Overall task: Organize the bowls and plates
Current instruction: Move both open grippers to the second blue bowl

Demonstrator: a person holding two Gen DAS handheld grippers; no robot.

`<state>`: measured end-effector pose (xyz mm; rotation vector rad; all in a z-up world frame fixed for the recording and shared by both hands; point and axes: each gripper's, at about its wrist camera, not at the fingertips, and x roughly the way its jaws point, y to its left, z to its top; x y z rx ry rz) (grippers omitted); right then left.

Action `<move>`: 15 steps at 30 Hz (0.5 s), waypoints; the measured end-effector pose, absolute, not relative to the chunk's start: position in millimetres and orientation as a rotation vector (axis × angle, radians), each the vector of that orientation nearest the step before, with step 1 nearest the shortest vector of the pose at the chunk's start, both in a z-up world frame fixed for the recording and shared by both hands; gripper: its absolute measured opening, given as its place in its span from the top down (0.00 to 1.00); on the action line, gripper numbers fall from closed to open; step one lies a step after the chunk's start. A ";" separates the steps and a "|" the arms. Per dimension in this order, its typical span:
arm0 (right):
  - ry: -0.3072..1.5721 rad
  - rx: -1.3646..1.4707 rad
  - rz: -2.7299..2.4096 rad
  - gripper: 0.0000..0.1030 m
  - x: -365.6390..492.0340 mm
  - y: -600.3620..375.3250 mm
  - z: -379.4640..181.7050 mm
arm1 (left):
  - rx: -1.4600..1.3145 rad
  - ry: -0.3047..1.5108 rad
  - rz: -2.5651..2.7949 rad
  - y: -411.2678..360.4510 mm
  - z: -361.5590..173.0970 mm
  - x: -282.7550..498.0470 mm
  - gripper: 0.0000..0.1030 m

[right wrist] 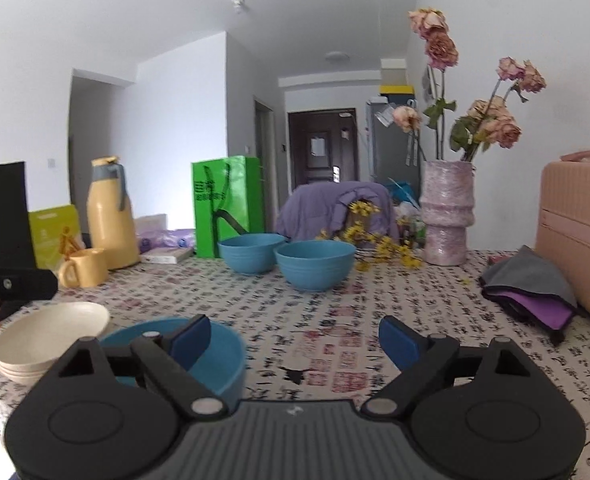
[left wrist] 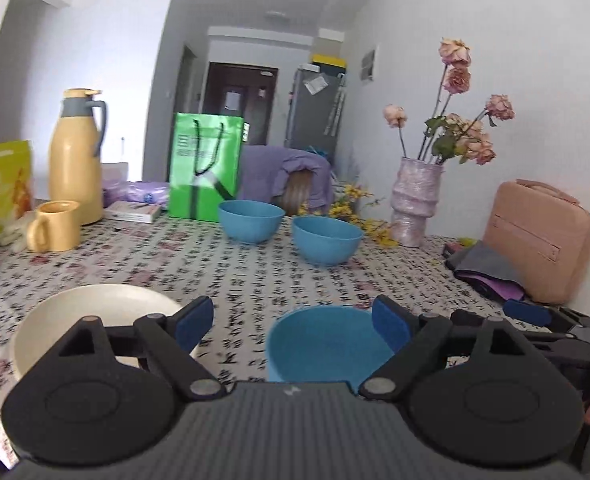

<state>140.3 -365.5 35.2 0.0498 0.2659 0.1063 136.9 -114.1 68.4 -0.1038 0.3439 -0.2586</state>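
A near blue bowl (left wrist: 323,344) sits on the patterned table just ahead of my left gripper (left wrist: 293,322), which is open and empty with its right finger over the bowl's rim. A stack of cream plates (left wrist: 95,316) lies to its left. Two more blue bowls (left wrist: 251,220) (left wrist: 327,238) stand farther back. In the right wrist view my right gripper (right wrist: 295,338) is open and empty, its left finger over the near blue bowl (right wrist: 211,356). The cream plates (right wrist: 49,334) and the two far bowls (right wrist: 249,252) (right wrist: 315,262) show there too.
A yellow mug (left wrist: 55,226), yellow thermos (left wrist: 77,156), green bag (left wrist: 205,166), pink vase with flowers (left wrist: 415,204), pink case (left wrist: 543,240) and folded grey-purple cloth (left wrist: 491,272) stand around the table. The right gripper's finger (left wrist: 527,312) shows at the left view's right edge.
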 end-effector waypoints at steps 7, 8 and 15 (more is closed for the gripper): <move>0.335 0.163 0.028 0.12 181.0 -399.0 44.7 | -0.104 0.395 -0.310 -119.3 80.8 201.8 0.12; 0.360 0.177 0.024 0.12 191.5 -403.8 46.5 | -0.108 0.411 -0.318 -119.4 85.3 216.4 0.11; 0.441 0.184 0.017 0.11 273.6 -426.9 55.4 | -0.135 0.527 -0.375 -133.1 97.1 335.3 0.11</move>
